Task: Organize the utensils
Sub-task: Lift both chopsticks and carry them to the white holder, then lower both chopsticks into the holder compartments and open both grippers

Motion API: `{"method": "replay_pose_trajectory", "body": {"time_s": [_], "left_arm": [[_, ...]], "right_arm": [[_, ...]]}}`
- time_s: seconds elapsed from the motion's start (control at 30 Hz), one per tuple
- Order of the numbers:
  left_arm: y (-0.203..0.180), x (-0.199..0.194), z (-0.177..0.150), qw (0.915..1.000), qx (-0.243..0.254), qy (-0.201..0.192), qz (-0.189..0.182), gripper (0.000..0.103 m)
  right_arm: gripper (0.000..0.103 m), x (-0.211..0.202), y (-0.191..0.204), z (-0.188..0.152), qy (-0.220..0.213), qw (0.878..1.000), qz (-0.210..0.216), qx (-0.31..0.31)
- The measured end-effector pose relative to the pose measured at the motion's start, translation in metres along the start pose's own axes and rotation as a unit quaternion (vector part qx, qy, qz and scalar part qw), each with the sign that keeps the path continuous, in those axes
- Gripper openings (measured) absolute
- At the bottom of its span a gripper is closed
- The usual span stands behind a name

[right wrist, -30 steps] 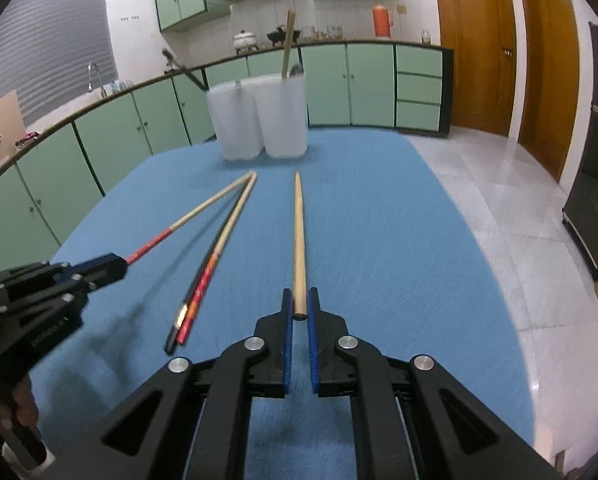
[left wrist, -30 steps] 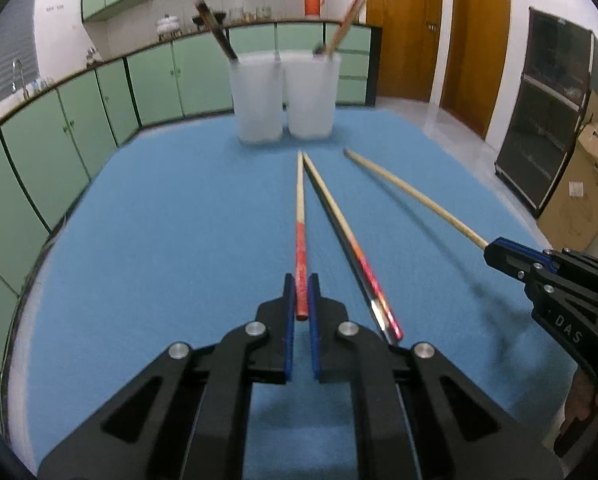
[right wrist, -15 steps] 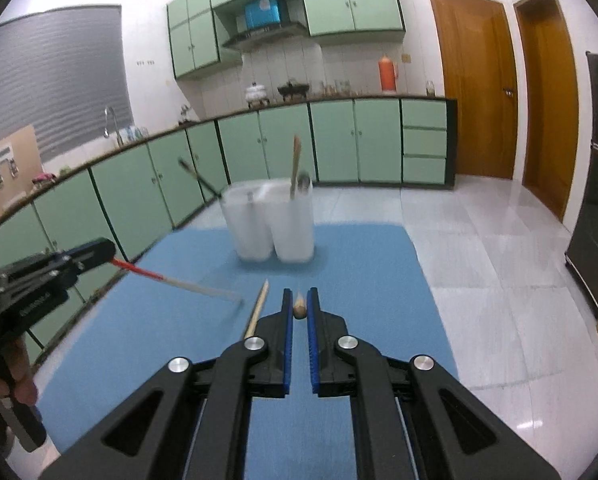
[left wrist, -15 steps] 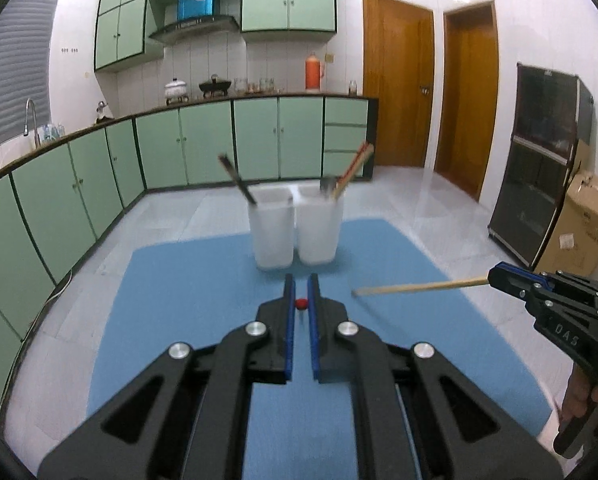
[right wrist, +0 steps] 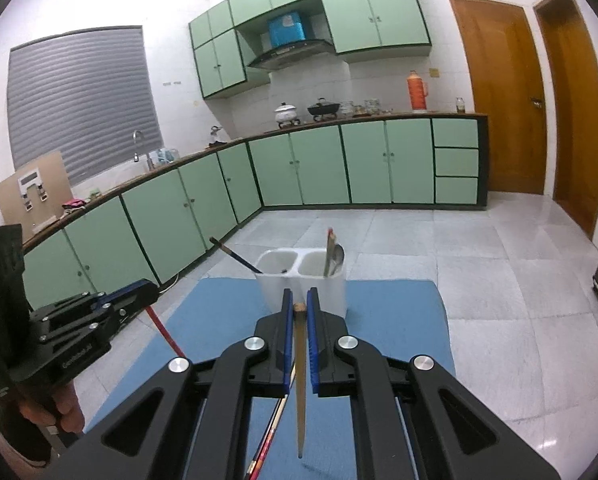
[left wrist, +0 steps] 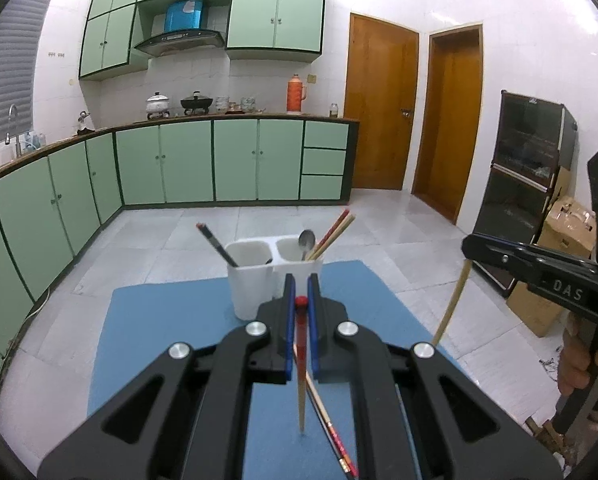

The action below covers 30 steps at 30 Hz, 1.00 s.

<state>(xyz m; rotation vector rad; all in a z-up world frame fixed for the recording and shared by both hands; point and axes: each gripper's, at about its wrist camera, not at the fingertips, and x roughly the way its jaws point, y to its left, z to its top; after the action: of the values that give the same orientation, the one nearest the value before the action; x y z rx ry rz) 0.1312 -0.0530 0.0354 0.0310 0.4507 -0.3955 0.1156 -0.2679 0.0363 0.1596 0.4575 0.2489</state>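
Hanging from the left gripper (left wrist: 301, 303), a red-topped chopstick with a pale wooden lower half (left wrist: 300, 364) points down at the blue table mat (left wrist: 171, 340), its tip just above or touching the surface; which one cannot be told. The blue-padded fingers (left wrist: 289, 320) are clamped on its red upper end. The right gripper (right wrist: 297, 308) is closed the same way on the top of a plain tan wooden chopstick (right wrist: 300, 380), which also hangs nearly upright over the mat. One more chopstick with a red patterned end (left wrist: 331, 428) lies flat on the mat below both grippers. Beyond them, at the mat's far edge, stands a white plastic two-compartment utensil holder (left wrist: 259, 280). Its left compartment holds a dark chopstick (left wrist: 217, 245) leaning left; its right compartment holds a metal spoon (left wrist: 306, 242) and a pair of red-and-tan chopsticks (left wrist: 333, 232) leaning right.
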Motion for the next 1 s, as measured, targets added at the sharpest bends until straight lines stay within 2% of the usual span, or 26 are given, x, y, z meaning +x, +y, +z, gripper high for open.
{"method": "replay_pose_trajectory", "body": {"time_s": [0.17,0.53,0.77,1.0], "left_arm": [[0.007,0.002,0.018,0.9998,0.003,-0.019,0.004,0.005],[0.016,0.018,0.093,0.995,0.009,-0.096,0.024,0.005],[0.022,0.037,0.138,0.9891,0.002,-0.143,0.036,0.005],[0.03,0.079,0.151,0.9854,0.007,-0.16,0.059,0.005]], "right_arm": [[0.007,0.004,0.002,0.023,-0.015,1.0,0.016,-0.008],[0.007,0.028,0.007,0.102,-0.078,0.996,0.022,-0.022],[0.007,0.052,0.009,0.144,-0.124,0.992,-0.006,-0.033],[0.007,0.1,0.0,0.152,-0.14,0.989,-0.03,-0.03]]}}
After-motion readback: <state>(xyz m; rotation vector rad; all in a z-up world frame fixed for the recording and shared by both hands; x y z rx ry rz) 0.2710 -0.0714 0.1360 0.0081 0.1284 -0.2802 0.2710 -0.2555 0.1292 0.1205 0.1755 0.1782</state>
